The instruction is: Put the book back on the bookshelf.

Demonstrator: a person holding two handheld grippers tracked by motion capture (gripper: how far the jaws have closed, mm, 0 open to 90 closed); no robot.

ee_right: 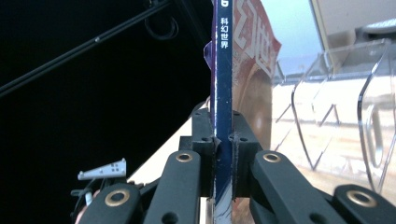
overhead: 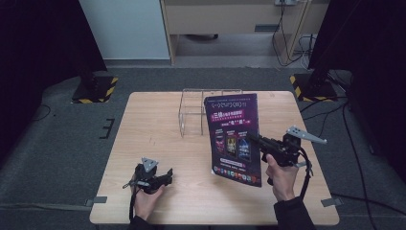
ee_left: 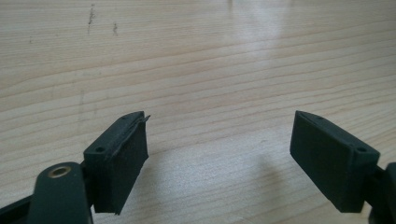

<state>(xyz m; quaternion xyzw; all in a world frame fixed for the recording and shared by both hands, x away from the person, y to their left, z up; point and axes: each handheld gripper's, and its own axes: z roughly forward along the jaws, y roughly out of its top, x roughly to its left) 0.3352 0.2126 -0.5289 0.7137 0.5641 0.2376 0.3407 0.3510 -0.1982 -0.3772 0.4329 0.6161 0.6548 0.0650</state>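
Observation:
A thin magazine [overhead: 234,139] with a dark purple cover is held upright above the wooden table [overhead: 158,143], lifted off its surface. My right gripper [overhead: 256,140] is shut on its spine edge; in the right gripper view the blue spine [ee_right: 223,93] runs straight up between the two pads [ee_right: 201,135]. My left gripper [overhead: 168,176] rests low near the table's front left, pointing right. Its jaws stand open with nothing between them, over bare wood [ee_left: 219,140].
A clear acrylic rack [overhead: 198,112] with upright dividers stands at the table's far middle, just behind the magazine; it appears at the right in the right gripper view as the rack [ee_right: 345,126]. Dark stands and cables flank the table on the floor.

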